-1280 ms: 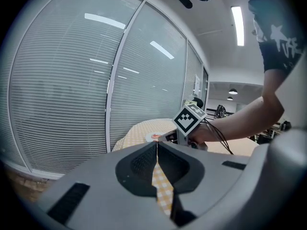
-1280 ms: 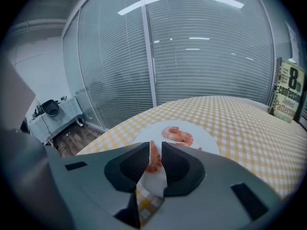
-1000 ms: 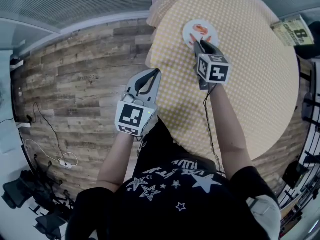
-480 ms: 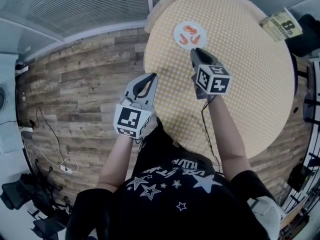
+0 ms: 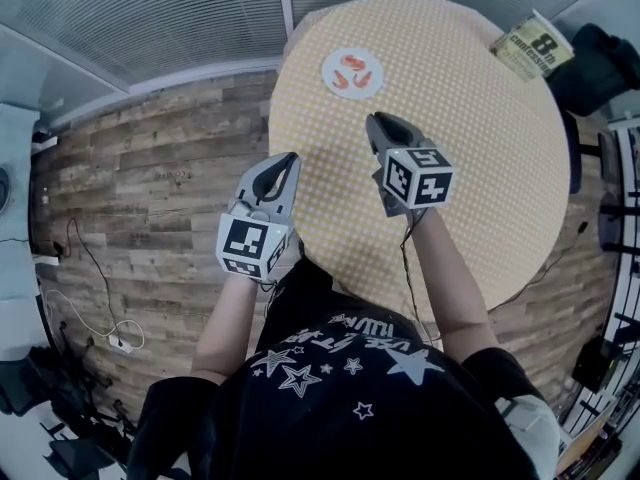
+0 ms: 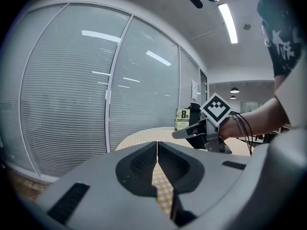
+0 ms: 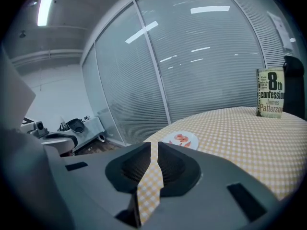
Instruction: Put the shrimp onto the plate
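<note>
Several shrimp on plate, headings unreadable | left hand-held gripper clenched | right hand-held gripper slightly parted, empty

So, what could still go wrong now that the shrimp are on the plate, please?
The plate with the shrimp sits close to the table edge, so a bump could send it to the floor. The right gripper, jaws slightly apart and empty, hangs near it; a careless swing might clip the plate. The book standing upright at the far edge could topple if the table is jolted.
</note>
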A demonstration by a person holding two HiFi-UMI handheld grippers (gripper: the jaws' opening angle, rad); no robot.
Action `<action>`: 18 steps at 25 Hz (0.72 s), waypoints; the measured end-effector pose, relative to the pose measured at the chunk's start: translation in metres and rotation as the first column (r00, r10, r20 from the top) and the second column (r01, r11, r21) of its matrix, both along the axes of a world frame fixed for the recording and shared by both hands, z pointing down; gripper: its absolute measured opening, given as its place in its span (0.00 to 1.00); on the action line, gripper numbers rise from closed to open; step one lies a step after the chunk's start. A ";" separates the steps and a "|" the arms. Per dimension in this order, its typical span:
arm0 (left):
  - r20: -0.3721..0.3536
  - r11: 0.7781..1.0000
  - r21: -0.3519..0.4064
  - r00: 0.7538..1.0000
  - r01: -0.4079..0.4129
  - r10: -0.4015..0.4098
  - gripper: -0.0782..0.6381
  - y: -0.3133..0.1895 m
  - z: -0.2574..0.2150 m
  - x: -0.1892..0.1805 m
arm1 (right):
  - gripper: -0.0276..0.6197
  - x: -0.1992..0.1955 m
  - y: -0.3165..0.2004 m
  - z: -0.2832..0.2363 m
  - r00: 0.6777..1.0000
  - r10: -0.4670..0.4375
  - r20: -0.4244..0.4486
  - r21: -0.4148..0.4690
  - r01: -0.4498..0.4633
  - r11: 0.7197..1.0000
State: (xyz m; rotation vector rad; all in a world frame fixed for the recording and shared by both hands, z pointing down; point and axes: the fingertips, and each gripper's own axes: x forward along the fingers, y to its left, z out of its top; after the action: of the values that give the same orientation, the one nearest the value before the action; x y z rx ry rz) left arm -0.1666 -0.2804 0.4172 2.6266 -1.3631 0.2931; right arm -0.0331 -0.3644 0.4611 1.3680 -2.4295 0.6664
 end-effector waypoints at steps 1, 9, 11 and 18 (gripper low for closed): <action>0.001 1.000 0.008 1.000 0.001 -0.001 0.13 0.003 -0.003 0.005 | 0.13 0.002 0.005 -0.004 1.000 -0.011 0.010 0.009 0.010 1.000; 0.018 1.000 0.029 1.000 0.001 -0.001 0.13 0.038 -0.017 0.046 | 0.13 0.029 0.044 -0.034 0.994 -0.065 0.083 0.076 0.059 0.995; 0.021 0.999 0.040 1.000 0.005 -0.006 0.13 0.047 -0.021 0.057 | 0.13 0.037 0.055 -0.039 0.992 -0.081 0.094 0.084 0.073 0.994; 0.012 0.996 0.079 0.999 0.040 -0.041 0.13 0.078 -0.040 0.087 | 0.13 0.059 0.094 -0.058 0.984 -0.139 0.114 0.119 0.125 0.985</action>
State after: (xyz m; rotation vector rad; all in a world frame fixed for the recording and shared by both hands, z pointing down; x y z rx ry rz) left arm -0.0795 -0.2019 0.3773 2.6611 -1.4597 0.2574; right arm 0.0261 -0.2700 0.4027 1.2247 -2.6636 0.6070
